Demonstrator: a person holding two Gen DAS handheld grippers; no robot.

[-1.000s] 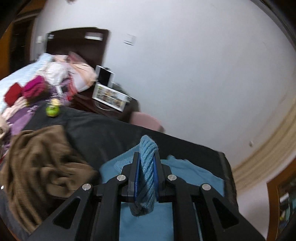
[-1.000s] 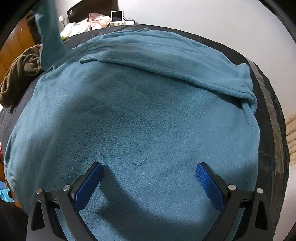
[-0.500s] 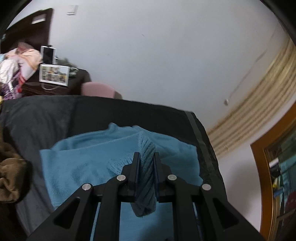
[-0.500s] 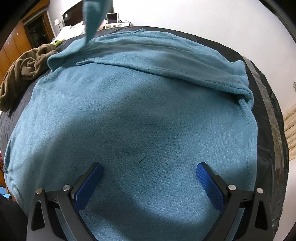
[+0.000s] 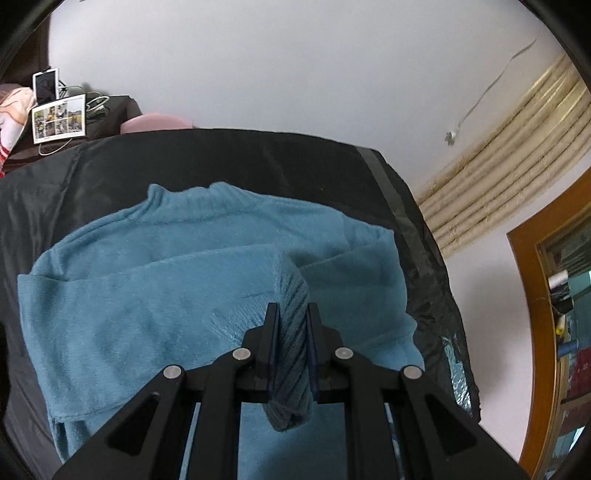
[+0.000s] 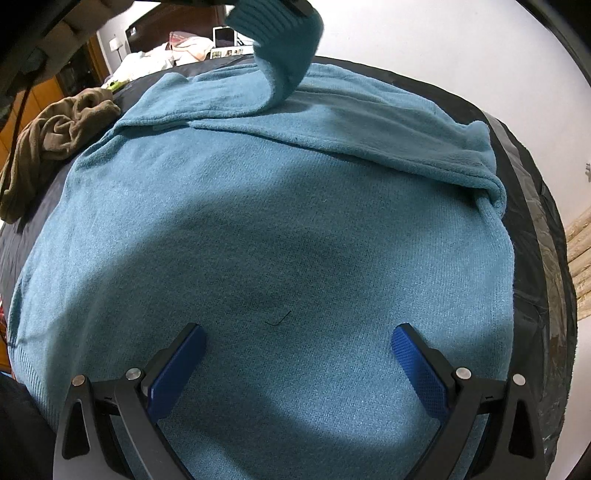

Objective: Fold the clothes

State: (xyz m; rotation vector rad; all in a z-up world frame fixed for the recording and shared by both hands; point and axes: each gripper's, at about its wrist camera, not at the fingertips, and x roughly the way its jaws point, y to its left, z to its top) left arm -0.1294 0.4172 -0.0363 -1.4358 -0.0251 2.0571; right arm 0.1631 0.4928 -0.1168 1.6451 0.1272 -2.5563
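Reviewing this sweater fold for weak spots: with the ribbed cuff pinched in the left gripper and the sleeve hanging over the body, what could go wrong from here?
1. The left gripper pinches only the ribbed cuff; it may slip or stretch.
2. The sleeve could land twisted across the other folded sleeve, leaving a bulge.
3. The right gripper is open and pins nothing, so the teal sweater may drag.

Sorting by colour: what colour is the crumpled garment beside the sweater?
Brown crumpled garment, clearest in the right wrist view.

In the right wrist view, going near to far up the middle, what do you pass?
Open right tool → blue sweater body → sleeve folded across it → lifted ribbed cuff → white wall.
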